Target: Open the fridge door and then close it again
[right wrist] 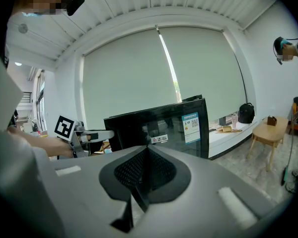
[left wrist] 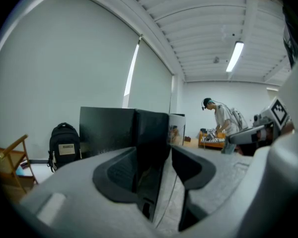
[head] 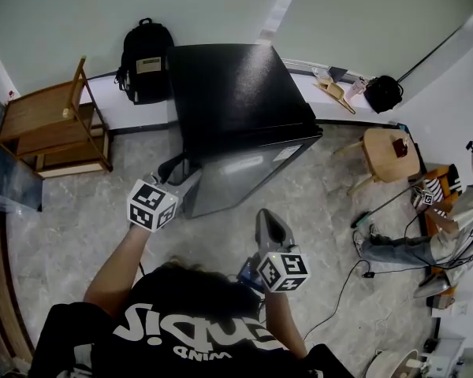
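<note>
Fingers of left gripper spread around the ajar fridge door edge, right gripper pressed together; closing apparently remains.

The fridge is a small black cabinet with a glossy flat top, standing upright on the floor with its back towards the wall. Its door is dark and mirror-like. It carries a blue-and-white label near one upper corner and a small white sticker nearer the middle. The door sits at or very close to the cabinet, and any gap cannot be made out.
</note>
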A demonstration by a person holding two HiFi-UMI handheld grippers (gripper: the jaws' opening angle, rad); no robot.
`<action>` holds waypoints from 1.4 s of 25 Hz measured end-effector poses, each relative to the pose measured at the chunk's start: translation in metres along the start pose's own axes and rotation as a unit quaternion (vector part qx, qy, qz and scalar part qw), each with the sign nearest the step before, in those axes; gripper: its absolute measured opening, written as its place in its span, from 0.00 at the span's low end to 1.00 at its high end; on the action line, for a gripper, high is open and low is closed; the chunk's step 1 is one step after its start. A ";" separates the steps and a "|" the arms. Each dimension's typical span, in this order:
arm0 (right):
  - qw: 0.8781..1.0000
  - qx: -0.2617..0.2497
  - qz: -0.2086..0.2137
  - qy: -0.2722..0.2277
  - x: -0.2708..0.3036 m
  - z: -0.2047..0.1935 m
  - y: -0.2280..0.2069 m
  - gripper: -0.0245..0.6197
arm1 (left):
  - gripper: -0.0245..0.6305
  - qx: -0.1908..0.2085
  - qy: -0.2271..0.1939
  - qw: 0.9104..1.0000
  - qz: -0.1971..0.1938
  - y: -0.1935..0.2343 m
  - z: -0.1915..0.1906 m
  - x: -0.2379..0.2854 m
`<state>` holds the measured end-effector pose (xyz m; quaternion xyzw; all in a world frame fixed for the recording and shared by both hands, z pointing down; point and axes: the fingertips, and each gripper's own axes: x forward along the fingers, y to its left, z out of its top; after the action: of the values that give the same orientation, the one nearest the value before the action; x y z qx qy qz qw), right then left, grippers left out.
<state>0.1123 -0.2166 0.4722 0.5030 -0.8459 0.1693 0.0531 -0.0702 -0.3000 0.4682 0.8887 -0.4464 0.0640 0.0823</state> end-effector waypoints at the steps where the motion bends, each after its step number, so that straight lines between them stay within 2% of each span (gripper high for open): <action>1: 1.000 0.000 0.000 0.000 0.001 0.000 -0.002 0.03 | 0.37 0.000 -0.001 1.000 0.001 0.000 0.000 0.001; 9: 1.000 -0.005 0.006 0.001 0.010 0.002 -0.005 0.03 | 0.36 -0.006 -0.010 1.000 -0.001 0.001 -0.002 0.002; 17: 1.000 -0.011 0.011 0.008 0.008 -0.001 -0.004 0.03 | 0.34 -0.015 0.000 1.000 -0.022 0.000 -0.002 0.000; 27: 1.000 -0.013 0.012 0.015 0.001 -0.003 -0.007 0.03 | 0.33 -0.019 0.004 1.000 -0.015 -0.004 -0.001 -0.001; 32: 1.000 -0.012 0.008 0.018 -0.001 -0.007 -0.011 0.03 | 0.33 -0.018 -0.002 0.999 -0.038 -0.034 -0.005 -0.013; 35: 1.000 -0.012 0.010 0.017 -0.004 -0.009 -0.010 0.03 | 0.32 -0.021 -0.006 0.999 -0.038 -0.049 -0.009 -0.019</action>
<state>0.1223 -0.2145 0.4822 0.4909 -0.8519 0.1680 0.0714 -0.0424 -0.2542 0.4693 0.9035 -0.4141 0.0463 0.1004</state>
